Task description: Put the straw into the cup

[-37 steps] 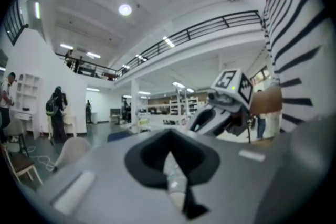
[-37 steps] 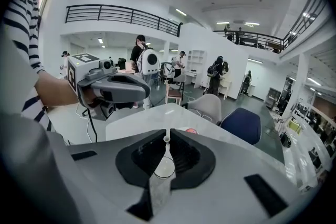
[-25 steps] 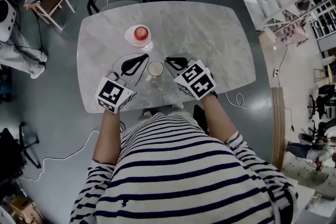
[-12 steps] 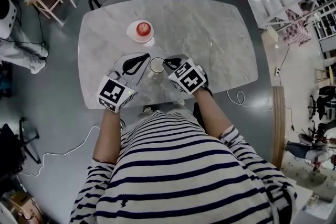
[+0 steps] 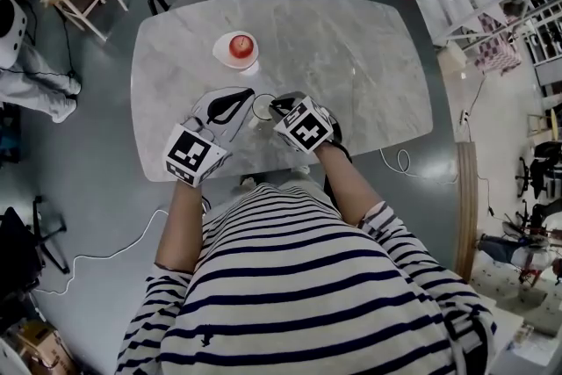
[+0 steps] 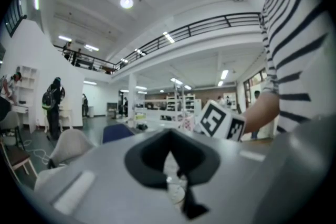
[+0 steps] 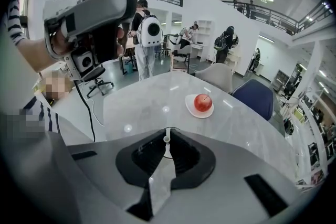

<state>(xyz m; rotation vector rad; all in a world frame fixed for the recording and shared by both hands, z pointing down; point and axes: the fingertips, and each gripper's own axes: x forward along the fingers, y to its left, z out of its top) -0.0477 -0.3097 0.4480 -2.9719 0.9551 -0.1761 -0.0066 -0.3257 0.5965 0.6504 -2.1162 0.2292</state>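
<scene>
While the left gripper (image 6: 175,173) has its jaws pinched on the wall of the clear cup (image 5: 262,107), near the front edge of the marble table (image 5: 351,57), the right gripper (image 7: 167,150) just beside it is clamped on the white straw (image 7: 159,186), whose tip sits at the cup's rim.

The tabletop (image 5: 369,57) is polished grey-white marble, glossy enough to mirror the ceiling lights. The cup (image 5: 262,107) is clear and glassy, and the straw (image 7: 166,139) is smooth and white. The left gripper (image 5: 237,98) and right gripper (image 5: 276,104) have matt grey plastic shells and matt black jaws. The apple (image 5: 240,46) is shiny red, and the plate (image 5: 221,57) is smooth and white.
</scene>
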